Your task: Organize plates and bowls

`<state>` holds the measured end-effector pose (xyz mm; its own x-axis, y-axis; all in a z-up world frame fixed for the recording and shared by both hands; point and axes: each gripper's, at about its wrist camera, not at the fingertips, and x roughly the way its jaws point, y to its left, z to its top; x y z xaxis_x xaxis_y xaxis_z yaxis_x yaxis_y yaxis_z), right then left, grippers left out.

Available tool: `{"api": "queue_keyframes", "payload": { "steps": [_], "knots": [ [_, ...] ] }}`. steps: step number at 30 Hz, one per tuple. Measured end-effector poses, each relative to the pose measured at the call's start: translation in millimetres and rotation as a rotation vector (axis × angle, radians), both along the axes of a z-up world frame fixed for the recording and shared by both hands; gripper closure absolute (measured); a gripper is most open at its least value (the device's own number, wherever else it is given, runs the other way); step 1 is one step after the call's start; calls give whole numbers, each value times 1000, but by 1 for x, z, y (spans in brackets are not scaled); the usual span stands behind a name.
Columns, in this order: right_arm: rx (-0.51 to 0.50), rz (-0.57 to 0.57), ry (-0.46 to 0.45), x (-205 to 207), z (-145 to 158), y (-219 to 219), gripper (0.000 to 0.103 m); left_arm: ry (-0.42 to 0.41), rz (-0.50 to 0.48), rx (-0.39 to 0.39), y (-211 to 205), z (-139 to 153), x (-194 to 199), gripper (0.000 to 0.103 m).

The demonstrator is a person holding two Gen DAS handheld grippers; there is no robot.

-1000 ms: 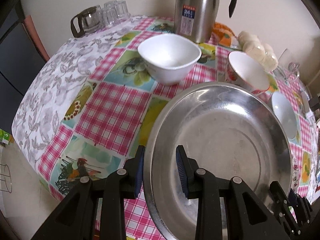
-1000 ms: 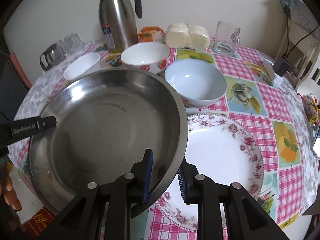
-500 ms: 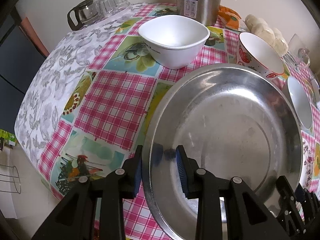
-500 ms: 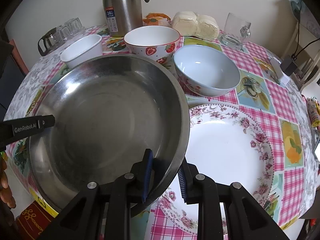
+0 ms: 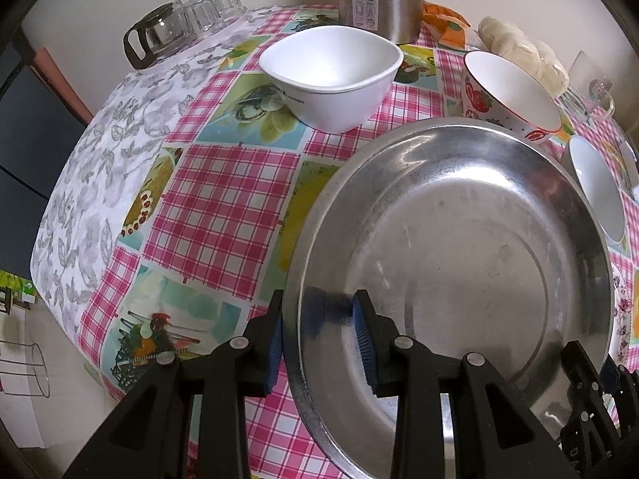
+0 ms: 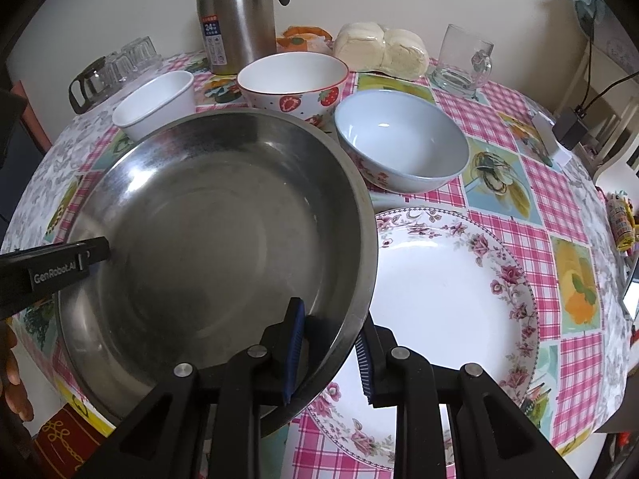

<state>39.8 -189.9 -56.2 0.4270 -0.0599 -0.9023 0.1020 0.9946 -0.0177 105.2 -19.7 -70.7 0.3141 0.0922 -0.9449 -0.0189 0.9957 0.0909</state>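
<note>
Round stainless-steel basin (image 6: 215, 223): stiff, slick, light; rim is pinched by left gripper (image 5: 319, 335) & right gripper (image 6: 331, 349) jaws, opp. sides.

Soft, even daylight fills both views, with dim, black-vignetted corners and strong fisheye bending at the edges. The steel basin (image 5: 459, 239) shows pale glare along its upper rim in the left view and looks darker, shaded, in the right. Focus is sharp throughout; faint shadows fall on the wall at upper right.
</note>
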Motion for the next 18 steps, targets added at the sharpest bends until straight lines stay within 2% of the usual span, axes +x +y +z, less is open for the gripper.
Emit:
{"api": "queue_keyframes", "payload": {
  "steps": [1,3,5,8,10,12,14,16,18],
  "knots": [
    [5,-1,3,0,0,-1,75,0,2,-5,1,0,0,69],
    [5,-7,14,0,0,-1,67,-8,8,-12,2,3,1,69],
    [-3,-11,5,-1,3,-1,52,-29,15,-14,3,8,1,67],
    [-2,-10,-31,-4,13,-1,48,-64,10,-15,3,16,0,45],
    [-11,-12,-63,-6,20,1,39,-80,-6,-14,0,20,0,34],
    [-34,-14,-85,-7,24,2,24,-81,-18,-4,-2,21,0,31],
    [-42,-9,-94,-7,26,3,20,-87,-25,12,-4,21,0,28],
    [-38,-1,-92,-7,25,4,16,-101,-30,28,-5,23,-1,19],
    [-42,-2,-86,-6,23,3,11,-117,-32,39,-6,25,-2,17]
  ]
}}
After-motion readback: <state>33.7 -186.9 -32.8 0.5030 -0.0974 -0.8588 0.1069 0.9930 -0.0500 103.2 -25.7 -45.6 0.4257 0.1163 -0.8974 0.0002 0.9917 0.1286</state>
